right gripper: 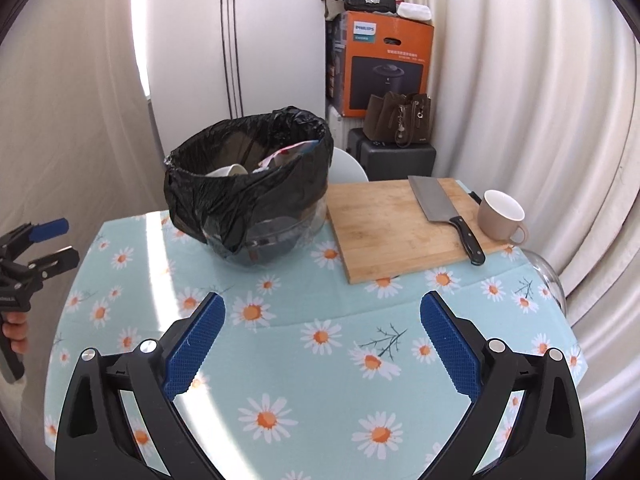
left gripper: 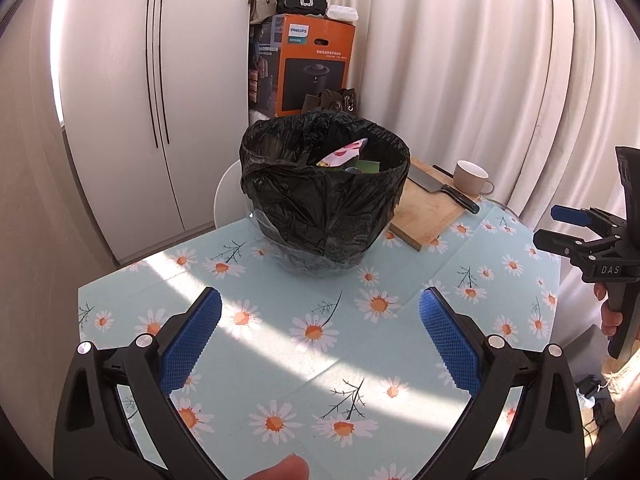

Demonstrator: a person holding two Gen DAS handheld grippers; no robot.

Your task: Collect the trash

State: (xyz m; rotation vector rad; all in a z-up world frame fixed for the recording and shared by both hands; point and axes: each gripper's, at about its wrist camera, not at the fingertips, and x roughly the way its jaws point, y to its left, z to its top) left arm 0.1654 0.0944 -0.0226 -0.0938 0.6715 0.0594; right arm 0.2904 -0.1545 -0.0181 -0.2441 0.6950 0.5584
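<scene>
With wrappers and what looks like a cup already inside the black-lined bin (right gripper: pixel 248 184), both the left tool (left gripper: pixel 320 332) and right tool (right gripper: pixel 322 334) hang spread and empty before it, so collecting seems nearly done, pending any leftover scraps.

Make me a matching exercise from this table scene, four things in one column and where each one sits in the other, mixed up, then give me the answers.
Things:
1. cleaver
2. mug
3. bin
4. handbag

Places:
A. behind the table, on a dark case
B. blade flat on the cutting board
C. left of the board, lined with a black bag
D. at the board's right edge, beside the knife handle

Pairs: 1-B, 2-D, 3-C, 4-A
</scene>
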